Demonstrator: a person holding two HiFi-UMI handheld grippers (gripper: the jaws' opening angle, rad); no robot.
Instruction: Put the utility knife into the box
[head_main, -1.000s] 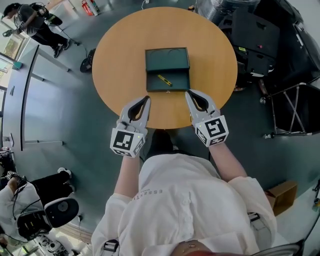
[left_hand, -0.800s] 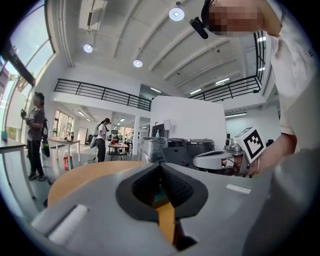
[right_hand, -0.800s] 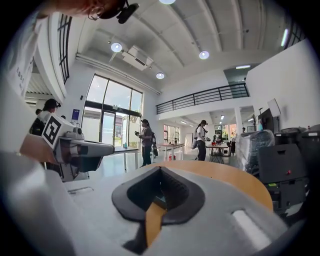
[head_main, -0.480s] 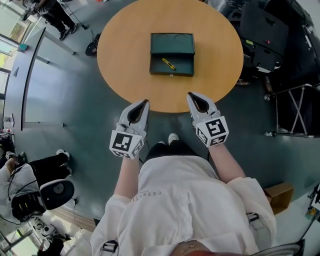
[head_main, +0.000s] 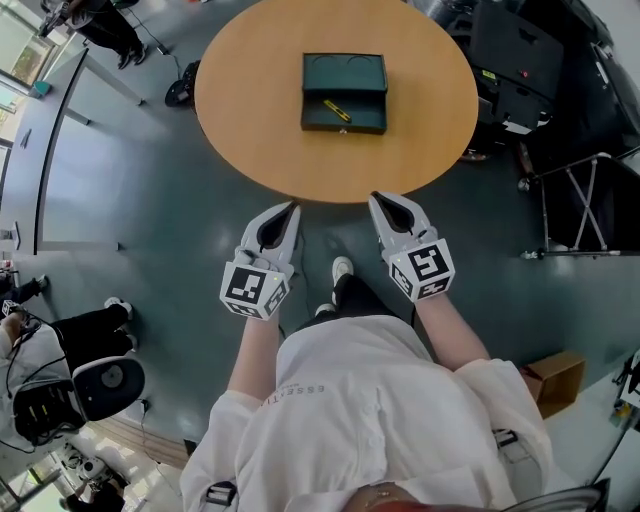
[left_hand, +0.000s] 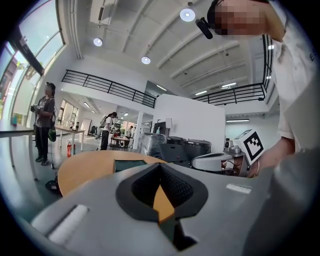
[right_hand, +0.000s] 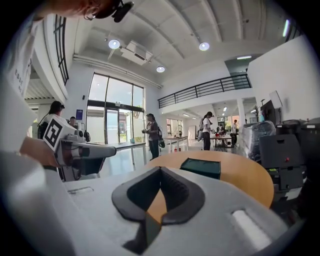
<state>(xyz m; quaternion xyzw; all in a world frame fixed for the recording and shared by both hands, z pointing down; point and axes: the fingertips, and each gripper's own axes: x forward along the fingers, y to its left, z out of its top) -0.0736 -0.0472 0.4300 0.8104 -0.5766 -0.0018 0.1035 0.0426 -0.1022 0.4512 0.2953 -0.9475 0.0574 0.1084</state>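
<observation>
A dark green box (head_main: 344, 92) lies open on the round wooden table (head_main: 250, 120), its lid folded back. The yellow utility knife (head_main: 336, 111) rests inside the box's near half. Both grippers hang over the floor, short of the table's near edge. My left gripper (head_main: 290, 207) is shut and holds nothing. My right gripper (head_main: 378, 199) is shut and empty too. In the left gripper view the box (left_hand: 129, 164) shows low beyond the closed jaws. The right gripper view has the box (right_hand: 201, 167) on the table (right_hand: 245, 176) ahead.
Black equipment cases (head_main: 520, 70) and a folding stand (head_main: 580, 210) sit to the table's right. A cardboard box (head_main: 556, 385) lies on the floor at the lower right. People stand at the far left (head_main: 95, 20). A shoe (head_main: 341, 270) shows on the floor between the grippers.
The person has stepped back: the table and box have slid away up the head view, and both grippers, earlier over the table's near edge, now hang over the floor.
</observation>
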